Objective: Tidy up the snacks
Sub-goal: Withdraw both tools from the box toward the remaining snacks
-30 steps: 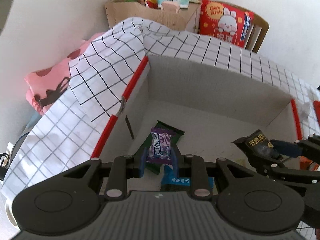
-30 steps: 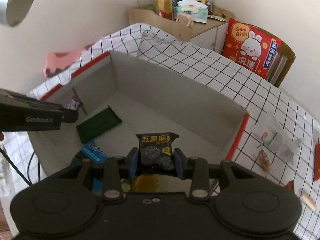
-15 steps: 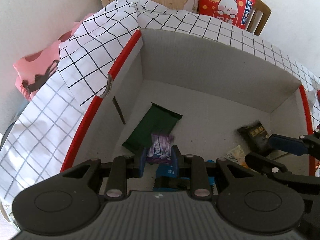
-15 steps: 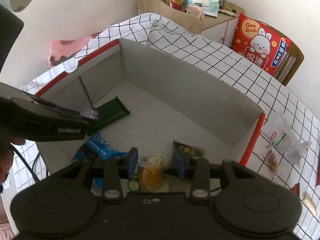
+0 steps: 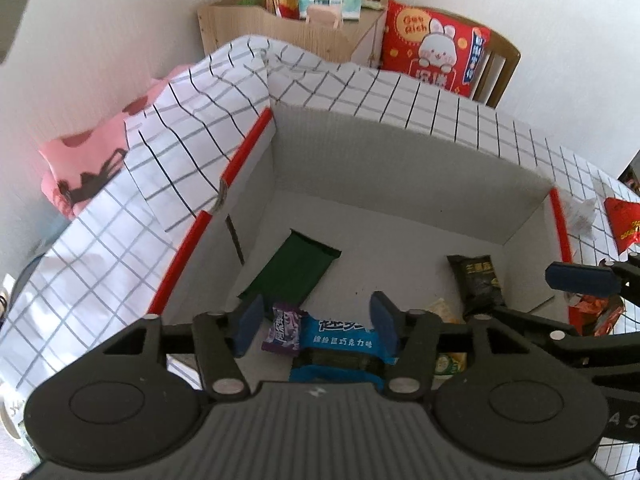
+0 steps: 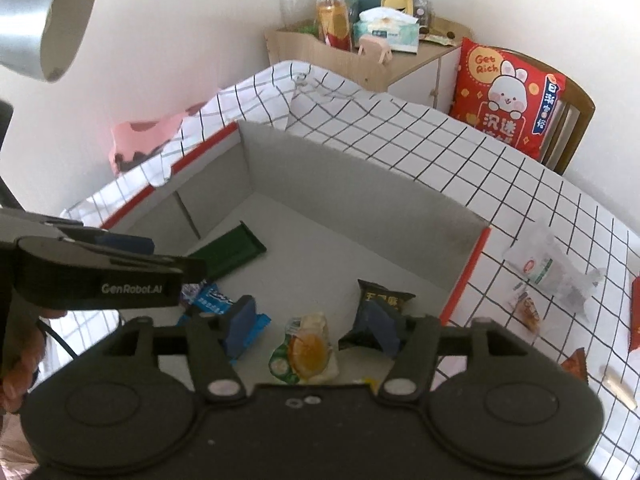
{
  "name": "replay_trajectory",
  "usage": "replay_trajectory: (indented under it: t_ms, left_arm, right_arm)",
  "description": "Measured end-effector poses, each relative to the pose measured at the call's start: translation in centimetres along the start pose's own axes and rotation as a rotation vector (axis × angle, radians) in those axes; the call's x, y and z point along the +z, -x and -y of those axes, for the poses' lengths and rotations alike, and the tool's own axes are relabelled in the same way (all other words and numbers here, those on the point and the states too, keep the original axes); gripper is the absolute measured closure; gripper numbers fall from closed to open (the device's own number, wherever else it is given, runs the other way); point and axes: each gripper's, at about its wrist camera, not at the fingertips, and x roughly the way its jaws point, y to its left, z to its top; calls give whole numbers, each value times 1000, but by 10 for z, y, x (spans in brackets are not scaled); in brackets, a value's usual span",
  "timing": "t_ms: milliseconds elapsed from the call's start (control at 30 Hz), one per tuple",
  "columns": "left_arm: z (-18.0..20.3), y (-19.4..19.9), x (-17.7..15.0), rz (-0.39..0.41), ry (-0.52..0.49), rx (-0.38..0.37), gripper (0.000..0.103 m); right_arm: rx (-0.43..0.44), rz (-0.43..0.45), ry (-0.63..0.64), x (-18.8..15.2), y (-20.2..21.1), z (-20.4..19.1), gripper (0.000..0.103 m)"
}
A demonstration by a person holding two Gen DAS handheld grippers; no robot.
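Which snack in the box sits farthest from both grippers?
The dark green packet, alone toward the box's left wall; the purple, blue, black and orange packs cluster near the fingers.

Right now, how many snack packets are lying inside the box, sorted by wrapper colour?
Green: 1, the flat green packet
Purple: 1, the small purple candy
Blue: 1, the blue chocolate packet
Black: 1, the black sesame packet
Clear with orange filling: 1, the clear packet
Total: 5

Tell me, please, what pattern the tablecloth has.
White tablecloth with a black grid; right wrist view shows it best.
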Motion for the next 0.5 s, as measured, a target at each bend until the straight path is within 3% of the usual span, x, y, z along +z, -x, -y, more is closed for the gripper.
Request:
replay_trajectory:
  t_ms: [233,500]
  left_arm:
    - [5,27,-5,58,2,-16,43]
    - [20,59,-13,137,-8,-40,35]
  right_arm:
    - [32,56,-21,-3,29,3,22]
    - [57,103,-58,-16,63,13,11]
